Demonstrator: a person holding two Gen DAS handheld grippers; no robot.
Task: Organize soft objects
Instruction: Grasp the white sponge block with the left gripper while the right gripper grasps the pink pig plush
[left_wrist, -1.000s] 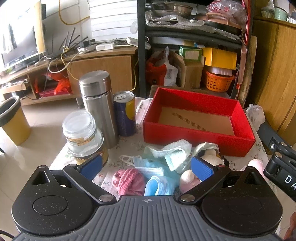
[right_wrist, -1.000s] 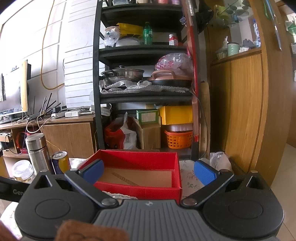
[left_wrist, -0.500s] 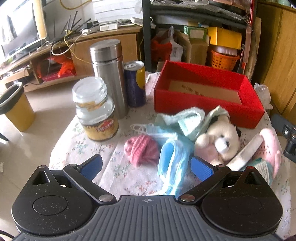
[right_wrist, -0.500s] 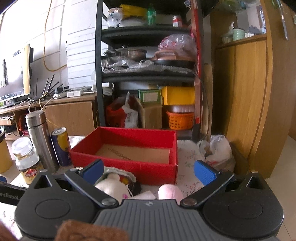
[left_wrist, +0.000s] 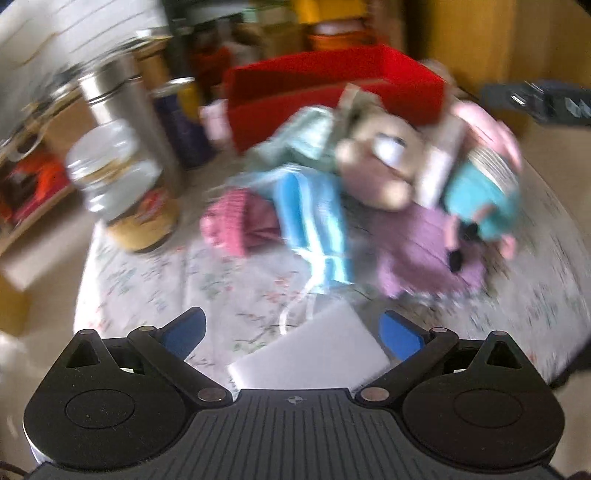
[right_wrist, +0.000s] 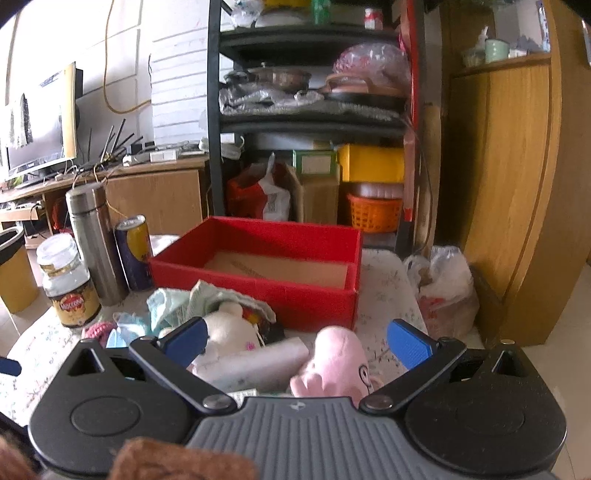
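An empty red box stands at the back of the floral-clothed table; it shows blurred in the left wrist view. Soft things lie in front of it: a cream teddy, a pink knit piece, blue face masks, a pale green cloth, a purple plush, a teal item and a pink plush. My left gripper is open above the near table, over a white flat object. My right gripper is open above the teddy and the pink plush.
A steel flask, a blue-yellow can and a coffee jar stand left of the box. A white roll lies between the plush toys. A plastic bag sits at the table's right; shelves and a wooden cabinet stand behind.
Both grippers have pulled back and up from the table; more of the soft pile shows in each view. The left wrist view is now motion-blurred. Both grippers stayed open.
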